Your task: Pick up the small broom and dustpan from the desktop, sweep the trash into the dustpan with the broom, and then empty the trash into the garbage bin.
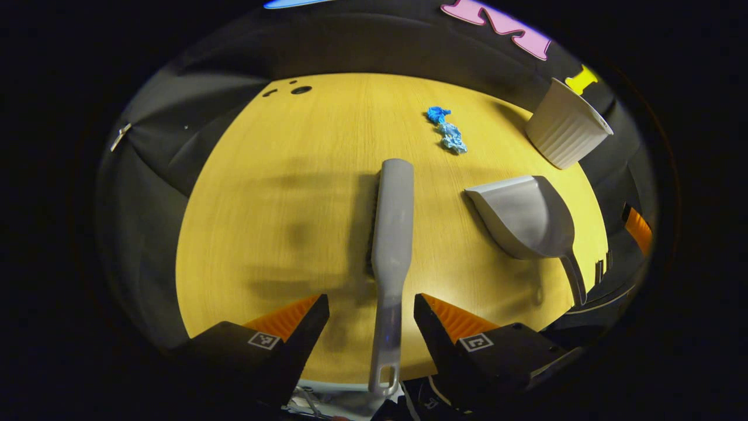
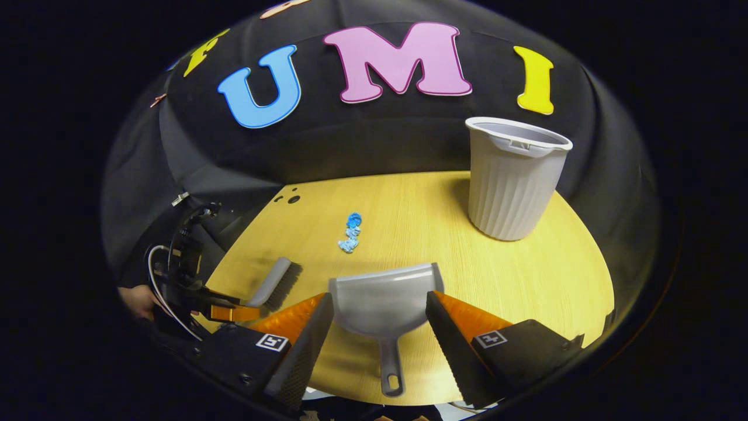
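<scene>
Yellow wooden round table (image 1: 280, 193) holds the cleaning things.
Left gripper (image 1: 371, 318) is wide open, the small grey plastic broom (image 1: 391, 234) lying between its fingers, untouched. Right gripper (image 2: 380, 318) is wide open around the grey plastic dustpan (image 2: 383, 298). Crumpled blue trash (image 2: 350, 233) lies beyond, near the ribbed white bin (image 2: 511, 181).
</scene>
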A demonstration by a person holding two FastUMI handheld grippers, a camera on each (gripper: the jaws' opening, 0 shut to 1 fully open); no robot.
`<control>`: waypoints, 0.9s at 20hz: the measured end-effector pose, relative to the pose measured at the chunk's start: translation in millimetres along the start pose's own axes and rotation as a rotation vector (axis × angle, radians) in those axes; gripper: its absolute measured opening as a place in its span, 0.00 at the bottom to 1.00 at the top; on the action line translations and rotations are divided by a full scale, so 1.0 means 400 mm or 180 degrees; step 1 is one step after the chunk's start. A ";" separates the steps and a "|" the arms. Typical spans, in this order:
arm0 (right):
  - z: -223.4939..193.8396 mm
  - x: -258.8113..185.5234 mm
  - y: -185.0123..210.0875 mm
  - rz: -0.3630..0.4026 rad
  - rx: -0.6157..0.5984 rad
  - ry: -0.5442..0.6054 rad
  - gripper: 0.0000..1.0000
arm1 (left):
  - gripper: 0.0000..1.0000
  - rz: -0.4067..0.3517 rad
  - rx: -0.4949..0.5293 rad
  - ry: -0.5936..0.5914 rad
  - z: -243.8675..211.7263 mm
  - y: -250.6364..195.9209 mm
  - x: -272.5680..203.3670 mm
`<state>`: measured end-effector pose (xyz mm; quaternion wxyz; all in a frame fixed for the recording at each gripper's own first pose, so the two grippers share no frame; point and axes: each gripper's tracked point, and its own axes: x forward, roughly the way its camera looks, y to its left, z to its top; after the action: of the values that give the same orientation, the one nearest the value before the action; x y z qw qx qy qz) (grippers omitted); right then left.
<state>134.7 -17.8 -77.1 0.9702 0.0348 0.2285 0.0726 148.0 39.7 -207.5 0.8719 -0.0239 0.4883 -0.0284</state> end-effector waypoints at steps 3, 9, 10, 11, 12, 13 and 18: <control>-0.058 0.022 -0.017 0.0042 0.0074 0.0254 0.99 | 0.95 0.0102 0.0143 0.0218 -0.008 0.021 0.052; -0.188 0.041 -0.005 0.0257 0.0218 0.0861 0.99 | 0.84 0.0146 0.0376 0.0327 0.017 0.015 0.114; -0.212 0.040 -0.003 0.0284 0.0224 0.0941 0.99 | 0.84 0.0166 0.0441 0.0320 0.027 0.020 0.110; -0.226 0.038 -0.006 0.0297 0.0230 0.1002 0.99 | 0.79 0.0233 0.0486 0.0317 0.032 0.024 0.112; -0.237 0.035 -0.011 0.0295 0.0242 0.1051 0.99 | 0.76 0.0236 0.0498 0.0284 0.035 0.018 0.117; -0.245 0.034 -0.019 0.0282 0.0256 0.1082 0.99 | 0.70 0.0231 0.0497 0.0249 0.037 0.011 0.122; -0.291 0.043 -0.046 0.0187 0.0468 0.1209 0.99 | 0.40 0.0234 0.0468 -0.0005 0.042 -0.007 0.124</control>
<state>100.1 -29.5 -190.4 0.9020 0.0979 0.4108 0.0893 188.2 33.6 -240.7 0.8721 0.0581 0.4848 -0.0321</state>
